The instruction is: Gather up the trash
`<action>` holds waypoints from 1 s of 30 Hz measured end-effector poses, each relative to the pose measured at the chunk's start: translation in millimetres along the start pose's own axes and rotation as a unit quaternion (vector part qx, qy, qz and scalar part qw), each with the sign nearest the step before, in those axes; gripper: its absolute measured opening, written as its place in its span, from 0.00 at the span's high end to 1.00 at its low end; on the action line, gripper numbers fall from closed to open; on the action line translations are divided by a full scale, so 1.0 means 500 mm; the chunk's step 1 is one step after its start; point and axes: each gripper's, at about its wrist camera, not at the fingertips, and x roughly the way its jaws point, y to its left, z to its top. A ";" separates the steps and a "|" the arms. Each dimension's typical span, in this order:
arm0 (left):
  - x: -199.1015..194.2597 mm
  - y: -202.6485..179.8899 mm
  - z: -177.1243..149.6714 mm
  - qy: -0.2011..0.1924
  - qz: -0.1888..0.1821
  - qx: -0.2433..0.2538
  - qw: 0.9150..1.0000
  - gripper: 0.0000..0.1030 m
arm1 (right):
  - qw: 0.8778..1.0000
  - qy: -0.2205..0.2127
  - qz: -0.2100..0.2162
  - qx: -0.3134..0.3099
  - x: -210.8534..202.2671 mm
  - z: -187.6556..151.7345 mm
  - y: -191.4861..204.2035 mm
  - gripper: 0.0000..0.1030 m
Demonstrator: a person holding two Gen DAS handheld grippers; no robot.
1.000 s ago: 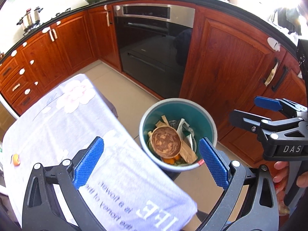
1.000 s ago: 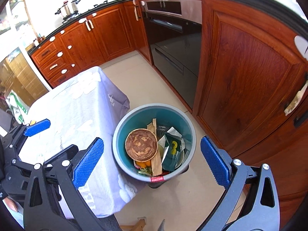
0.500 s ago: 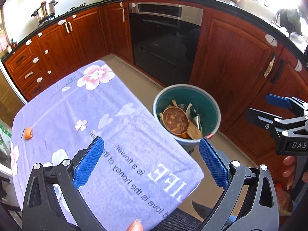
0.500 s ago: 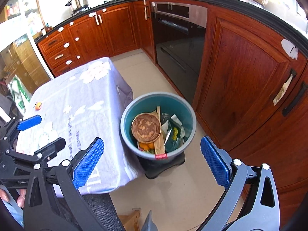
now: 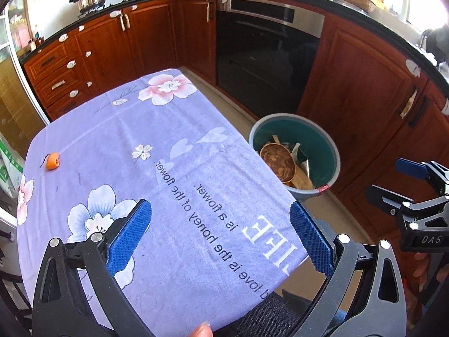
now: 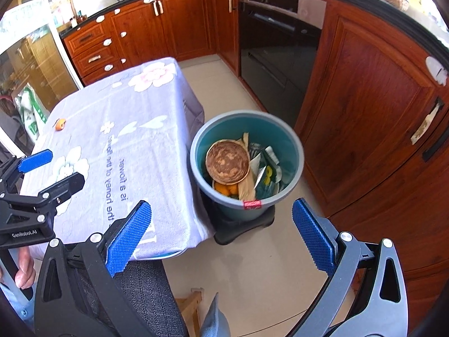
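Observation:
A teal trash bin (image 5: 325,143) stands on the floor beside the table and holds a brown paper plate (image 6: 227,161), wrappers and orange peel. It also shows in the right wrist view (image 6: 294,174). A small orange scrap (image 5: 52,161) lies on the far left of the purple flowered tablecloth (image 5: 126,129), also seen in the right wrist view (image 6: 59,123). My left gripper (image 5: 220,237) is open and empty above the table's near edge. My right gripper (image 6: 221,237) is open and empty over the floor in front of the bin.
Red-brown kitchen cabinets (image 5: 362,84) and a black oven (image 5: 263,64) curve behind the bin. A dark chair seat (image 6: 140,292) sits under the table's near edge. A green-and-white bag (image 6: 31,112) stands at the far left. Tiled floor (image 6: 252,266) lies between table and cabinets.
Both grippers have pulled back and up from the bin. The left view has swung left, so the table now fills it and the orange scrap shows. Both stay open.

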 end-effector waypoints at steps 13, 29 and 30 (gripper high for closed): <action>0.015 0.022 -0.020 0.006 0.008 -0.010 1.000 0.04 | 1.000 0.017 0.002 -0.007 0.033 -0.006 0.020 0.06; 0.032 0.010 -0.020 0.013 0.010 0.000 1.000 0.04 | 1.000 0.027 0.000 -0.002 0.058 -0.006 0.010 0.06; 0.032 0.009 -0.020 0.013 0.012 0.001 1.000 0.04 | 1.000 0.028 0.000 -0.001 0.060 -0.006 0.009 0.06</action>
